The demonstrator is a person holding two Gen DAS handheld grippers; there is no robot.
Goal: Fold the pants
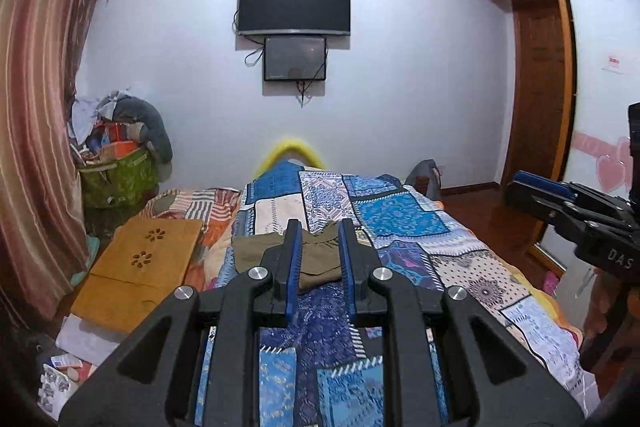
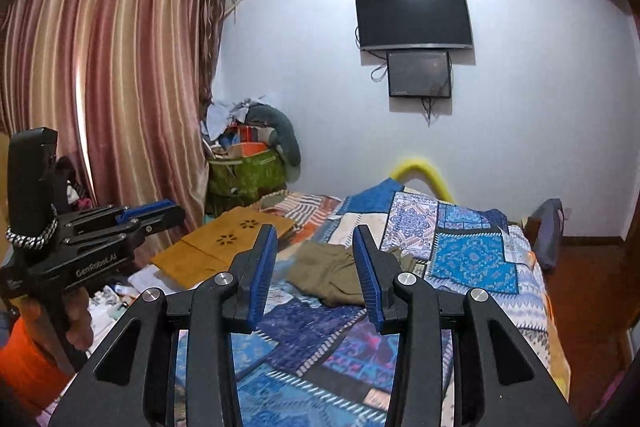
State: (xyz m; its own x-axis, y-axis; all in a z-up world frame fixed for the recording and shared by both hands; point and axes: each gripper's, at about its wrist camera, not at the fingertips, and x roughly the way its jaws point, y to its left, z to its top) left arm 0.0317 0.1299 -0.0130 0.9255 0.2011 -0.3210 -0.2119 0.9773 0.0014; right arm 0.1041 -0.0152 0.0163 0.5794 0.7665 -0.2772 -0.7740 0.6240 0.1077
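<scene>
Hovering above the near end of the bed [image 1: 480, 267], both grippers hang free of any cloth; going from the left, a tan wooden board with flower cut-outs [image 1: 148, 267] lies beside the mattress, then the left gripper [image 1: 320, 267] with a narrow gap between its blue pads and nothing in it, then the olive-brown pants [image 1: 320, 255] lying on the patchwork quilt [image 1: 400, 219] well ahead of the fingertips, then the right gripper [image 1: 540, 187] at the frame's right edge.

From the right wrist view the order repeats; the left gripper [image 2: 156, 211] juts in at the left, held by a hand [image 2: 78, 323] above an orange sleeve [image 2: 28, 367]; the right gripper [image 2: 316, 267] stands parted a little wider, empty; the pants [image 2: 332, 279] show beyond its pads as a compact bundle, wrinkled and somewhat uneven at the edges, about mid-bed.

My judgement: the garment looks already doubled over at least once, so either the folding is finished or one more fold or a tidy-up remains; whether more is needed I cannot tell from here. If another fold is wanted, the next move calls for both grippers to come forward and down onto the bundle's near edge, pinch only the pants and not the quilt beneath, and lift evenly so the layers stay aligned.
</scene>
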